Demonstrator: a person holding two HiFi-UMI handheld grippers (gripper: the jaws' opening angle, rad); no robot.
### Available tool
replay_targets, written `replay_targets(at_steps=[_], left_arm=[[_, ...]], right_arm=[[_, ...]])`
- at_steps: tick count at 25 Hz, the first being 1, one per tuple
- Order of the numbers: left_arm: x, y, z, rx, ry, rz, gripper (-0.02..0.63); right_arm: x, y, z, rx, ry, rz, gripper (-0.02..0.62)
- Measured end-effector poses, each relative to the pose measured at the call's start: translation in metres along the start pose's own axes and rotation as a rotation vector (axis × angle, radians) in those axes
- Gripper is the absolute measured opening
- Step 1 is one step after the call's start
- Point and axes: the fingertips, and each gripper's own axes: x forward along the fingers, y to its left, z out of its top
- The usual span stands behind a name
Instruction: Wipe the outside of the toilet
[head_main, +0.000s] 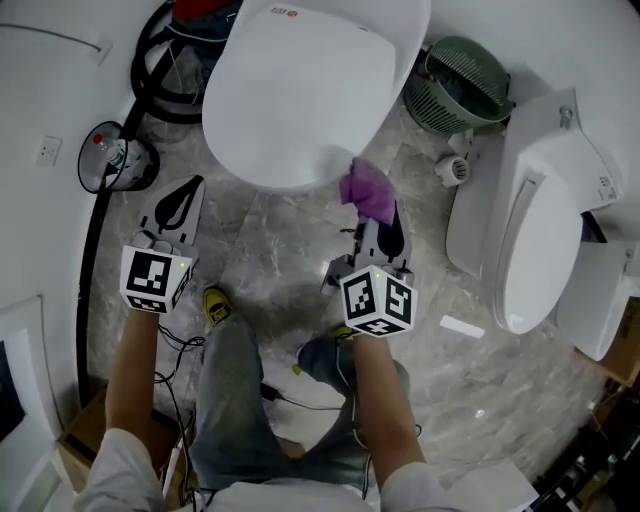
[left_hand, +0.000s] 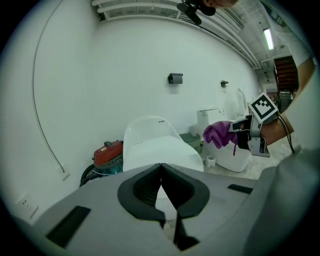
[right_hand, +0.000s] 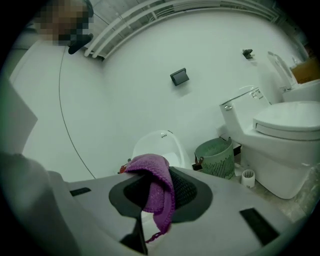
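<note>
Right gripper (right_hand: 147, 202) jaws are clamped on the purple cloth (right_hand: 156, 186). The toilet (head_main: 300, 90) lies dead ahead, its front rim just beyond the cloth and its long axis running away. Left gripper (left_hand: 161, 197) jaws are together on nothing, and it sits farther off. The green basket (head_main: 455, 85) looks empty.

My cloth (head_main: 368, 190) purple, knit-textured. Toilet (head_main: 300, 90) white. Basket (head_main: 458, 85) green, slatted. Floor (head_main: 270, 260) grey, marble-veined. My marker cubes (head_main: 378, 300) white, black square patterns.

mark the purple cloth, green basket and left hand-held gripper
purple cloth (head_main: 368, 190), head view, bunched middle
green basket (right_hand: 216, 160), right gripper view, slatted wall
left hand-held gripper (left_hand: 161, 166), left gripper view, where shut tips meet
</note>
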Motion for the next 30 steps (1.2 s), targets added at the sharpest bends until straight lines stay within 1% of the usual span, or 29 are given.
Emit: replay_targets(at_steps=[5,8,11,17,24,30], left_arm=[[-0.033,0.008,0.059,-0.018,-0.014,-0.011,0.017],[-0.055,0.014,0.093,-0.036,-0.021,-0.013,0.017],[-0.071,0.019,0.129,-0.034,-0.04,-0.023,0.017],[-0.105,0.022,0.191,-0.065,-0.073,-0.035,0.017],[-0.153,0.031,0.268,-0.123,-0.125,-0.028,0.017],[-0.182,0.026,0.324,-0.146,-0.167,-0.032,0.017]], right_arm=[[-0.024,0.04,0.054,-0.025,0.03,0.037,0.089],[-0.043,0.062,0.086,-0.029,0.049,0.039,0.089],[-0.061,0.082,0.112,-0.022,0.06,0.041,0.089],[-0.094,0.106,0.165,0.029,0.064,0.015,0.089],[-0.122,0.15,0.232,0.003,0.056,0.036,0.089],[-0.147,0.162,0.278,-0.016,0.053,0.015,0.089]])
